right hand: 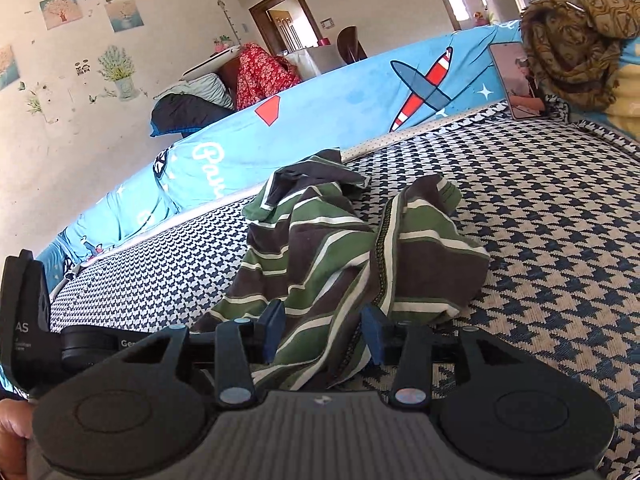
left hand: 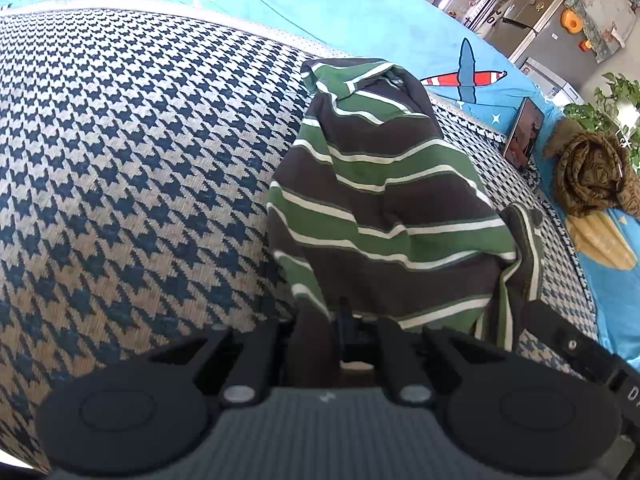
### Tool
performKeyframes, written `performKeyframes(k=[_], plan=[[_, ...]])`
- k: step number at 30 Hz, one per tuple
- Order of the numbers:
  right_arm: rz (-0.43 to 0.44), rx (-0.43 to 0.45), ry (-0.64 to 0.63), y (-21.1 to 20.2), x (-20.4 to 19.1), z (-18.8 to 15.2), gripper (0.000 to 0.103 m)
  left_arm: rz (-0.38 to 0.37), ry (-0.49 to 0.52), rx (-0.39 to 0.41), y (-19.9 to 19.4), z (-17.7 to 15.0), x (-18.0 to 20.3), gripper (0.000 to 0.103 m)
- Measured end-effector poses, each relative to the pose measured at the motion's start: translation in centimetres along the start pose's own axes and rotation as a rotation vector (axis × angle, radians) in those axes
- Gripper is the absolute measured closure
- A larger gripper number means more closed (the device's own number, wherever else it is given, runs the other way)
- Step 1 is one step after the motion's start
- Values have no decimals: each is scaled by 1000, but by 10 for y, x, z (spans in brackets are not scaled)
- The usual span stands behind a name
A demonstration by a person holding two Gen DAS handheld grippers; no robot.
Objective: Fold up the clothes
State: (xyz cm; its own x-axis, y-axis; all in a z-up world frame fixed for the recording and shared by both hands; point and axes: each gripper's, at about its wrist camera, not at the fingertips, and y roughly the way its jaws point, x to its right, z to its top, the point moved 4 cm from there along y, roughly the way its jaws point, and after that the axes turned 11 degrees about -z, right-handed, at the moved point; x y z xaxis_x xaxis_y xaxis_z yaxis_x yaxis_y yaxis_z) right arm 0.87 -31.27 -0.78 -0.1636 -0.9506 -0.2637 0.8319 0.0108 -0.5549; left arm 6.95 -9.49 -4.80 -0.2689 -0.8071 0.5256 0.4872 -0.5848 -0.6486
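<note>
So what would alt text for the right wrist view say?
A crumpled green, brown and white striped shirt lies on a houndstooth blanket, its near edge between the right claw's parted fingers. Behind lies a blue airplane-print sheet.

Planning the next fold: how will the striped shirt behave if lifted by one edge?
The striped shirt is probably floppy: it lies bunched in soft creases. Lifted, it would likely drape and hang, not hold shape. On the woven houndstooth cover it may drag rather than slide.
</note>
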Motion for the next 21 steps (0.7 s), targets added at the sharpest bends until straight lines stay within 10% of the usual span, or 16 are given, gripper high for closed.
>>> performKeyframes(k=[10,21], plan=[[-23,6,8,1,0,-1,61,266,278,152,-27,-1,21,101],[-26,34,-20,0,-15,-1,60,600,220,299,-78,16,-38,101]])
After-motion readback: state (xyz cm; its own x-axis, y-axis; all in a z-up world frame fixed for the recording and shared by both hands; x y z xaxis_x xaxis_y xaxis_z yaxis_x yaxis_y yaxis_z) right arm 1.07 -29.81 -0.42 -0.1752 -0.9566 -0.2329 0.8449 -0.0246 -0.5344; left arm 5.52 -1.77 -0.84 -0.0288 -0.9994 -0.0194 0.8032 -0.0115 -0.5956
